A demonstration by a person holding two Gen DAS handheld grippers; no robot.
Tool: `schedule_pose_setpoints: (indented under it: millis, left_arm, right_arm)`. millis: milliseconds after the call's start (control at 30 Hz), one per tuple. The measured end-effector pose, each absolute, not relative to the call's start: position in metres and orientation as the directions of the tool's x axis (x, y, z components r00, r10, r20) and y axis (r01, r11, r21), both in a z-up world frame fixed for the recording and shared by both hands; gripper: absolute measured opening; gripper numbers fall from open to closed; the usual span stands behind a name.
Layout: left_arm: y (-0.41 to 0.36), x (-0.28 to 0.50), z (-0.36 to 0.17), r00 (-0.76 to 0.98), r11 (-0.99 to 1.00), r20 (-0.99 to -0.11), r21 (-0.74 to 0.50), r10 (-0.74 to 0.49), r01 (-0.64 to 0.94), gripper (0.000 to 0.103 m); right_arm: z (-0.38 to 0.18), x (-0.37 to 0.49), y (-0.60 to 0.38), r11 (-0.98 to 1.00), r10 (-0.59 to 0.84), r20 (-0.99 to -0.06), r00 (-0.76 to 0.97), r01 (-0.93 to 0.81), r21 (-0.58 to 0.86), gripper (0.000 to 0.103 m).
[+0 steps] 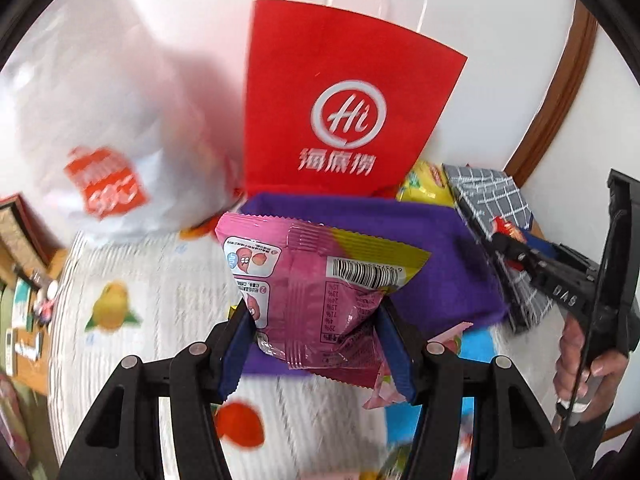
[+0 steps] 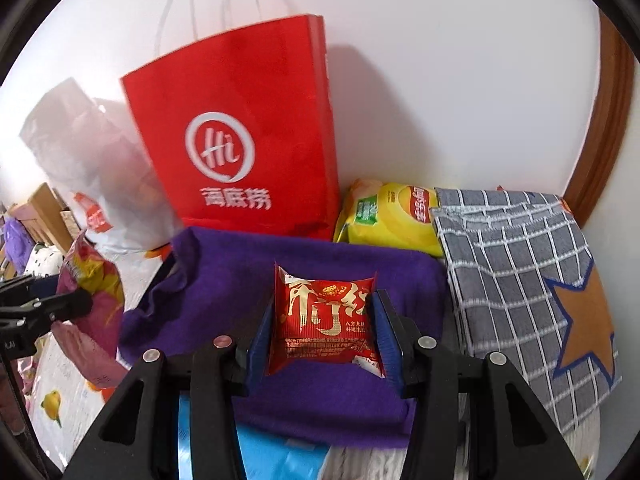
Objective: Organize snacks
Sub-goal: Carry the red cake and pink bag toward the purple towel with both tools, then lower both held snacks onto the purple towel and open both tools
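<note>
Figure: both of my grippers loaded above the purple fabric bin. My left gripper (image 1: 316, 344) has its jaws drawn narrow onto a pink snack packet (image 1: 316, 280), pinched at its lower end so that the packet stands up and away from the jaws, its long axis running roughly along the fingers, barcode side toward the lens. My right gripper (image 2: 322, 336) is likewise clamped on a red snack packet (image 2: 322, 324), gripped across its two short sides, with the packet's face toward the camera and its width spanning the gap between the blue pads. The relation that matters: the purple fabric bin (image 2: 224, 256) lies directly ahead of and beneath both packets, and in the right wrist view the red packet sits squarely over the bin's middle, whereas in the left wrist view the pink packet overlaps only the bin's near left part. I judge the right hand the better placed for a drop, the left needing to travel further inward. Behind the bin a red paper bag (image 1: 340, 100) stands upright against the wall, a white plastic bag (image 1: 104, 128) to its left, a yellow chip bag (image 2: 392, 216) and a grey checked pouch (image 2: 516, 272) to its right. The counter's white fruit-print cloth (image 1: 160, 280) shows beneath.
</note>
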State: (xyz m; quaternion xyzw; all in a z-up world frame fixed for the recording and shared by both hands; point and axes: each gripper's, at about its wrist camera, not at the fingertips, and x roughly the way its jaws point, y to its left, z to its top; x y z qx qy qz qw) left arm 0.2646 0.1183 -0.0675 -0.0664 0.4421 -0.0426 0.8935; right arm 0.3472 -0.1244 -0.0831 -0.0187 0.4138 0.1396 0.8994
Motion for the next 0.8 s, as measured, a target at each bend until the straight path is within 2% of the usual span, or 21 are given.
schedule_pose_setpoints:
  millis: [133, 300, 600, 800]
  left_arm:
    - [0.13, 0.234, -0.086, 0.566, 0.99, -0.818, -0.137, -0.106, -0.013, 0.057]
    - [0.133, 0.212, -0.116, 0.51, 0.984, -0.849, -0.174, -0.137, -0.026, 0.057]
    - [0.132, 0.214, -0.151, 0.461, 0.971, -0.865, -0.239, -0.2, -0.028, 0.058]
    - [0.13, 0.22, -0.164, 0.445, 0.965, -0.866, -0.263, -0.226, -0.021, 0.067]
  right_arm:
    - [-0.08, 0.318, -0.127, 0.962, 0.237, -0.746, 0.622, -0.255, 0.093, 0.047]
    - [-0.084, 0.285, -0.135, 0.969, 0.217, -0.758, 0.616, -0.229, 0.091, 0.047]
    - [-0.095, 0.238, -0.161, 0.981, 0.178, -0.77, 0.612, -0.172, 0.09, 0.047]
    - [-0.101, 0.227, -0.175, 0.988, 0.148, -0.785, 0.601, -0.133, 0.084, 0.047]
